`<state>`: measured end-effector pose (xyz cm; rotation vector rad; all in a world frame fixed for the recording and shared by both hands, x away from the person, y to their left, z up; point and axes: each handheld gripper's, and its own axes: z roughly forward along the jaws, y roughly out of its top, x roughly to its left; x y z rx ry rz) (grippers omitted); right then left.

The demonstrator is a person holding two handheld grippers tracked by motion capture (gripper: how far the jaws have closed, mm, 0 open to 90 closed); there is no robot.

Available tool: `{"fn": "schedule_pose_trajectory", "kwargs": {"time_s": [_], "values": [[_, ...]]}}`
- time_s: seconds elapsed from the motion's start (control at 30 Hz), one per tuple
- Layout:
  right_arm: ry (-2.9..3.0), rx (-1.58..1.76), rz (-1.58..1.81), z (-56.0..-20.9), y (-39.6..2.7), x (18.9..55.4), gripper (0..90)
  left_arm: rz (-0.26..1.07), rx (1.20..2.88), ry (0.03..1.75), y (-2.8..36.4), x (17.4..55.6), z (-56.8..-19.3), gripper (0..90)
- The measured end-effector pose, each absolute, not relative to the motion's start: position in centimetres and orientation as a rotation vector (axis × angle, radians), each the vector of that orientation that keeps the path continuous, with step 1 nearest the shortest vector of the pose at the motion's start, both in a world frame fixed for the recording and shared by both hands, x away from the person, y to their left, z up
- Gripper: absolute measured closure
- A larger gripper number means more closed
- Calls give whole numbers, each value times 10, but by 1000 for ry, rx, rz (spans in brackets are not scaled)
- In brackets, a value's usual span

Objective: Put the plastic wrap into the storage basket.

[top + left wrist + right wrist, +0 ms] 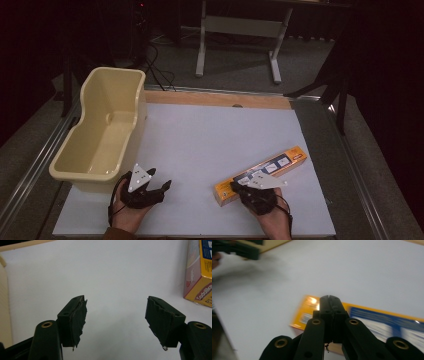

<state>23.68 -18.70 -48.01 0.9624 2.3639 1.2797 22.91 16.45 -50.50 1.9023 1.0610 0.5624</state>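
Approach step: your right tongs (330,298), jaws closed on nothing, hovered over the orange box (260,175) lying on the tabletop (210,145), left tongs (116,312) wide open and empty; grasping next required reopening.

Your white-topped table (200,150) carries a cream plastic tub (102,132) at its left edge and a long orange cardboard box (260,175) near its right.
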Motion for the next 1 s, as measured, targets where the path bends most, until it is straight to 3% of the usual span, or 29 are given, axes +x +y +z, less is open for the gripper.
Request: {"fn": "schedule_pose_trajectory", "kwargs": {"time_s": [0.5,0.77,1.0], "values": [[2519,889,1009,-502,-115,237,900,562,1896,1061,166,229,-504,331],[2528,855,878,-505,-117,232,900,566,1887,1064,168,228,-504,331],[2528,907,816,-502,-157,228,900,566,1886,1068,168,228,-504,331]]}}
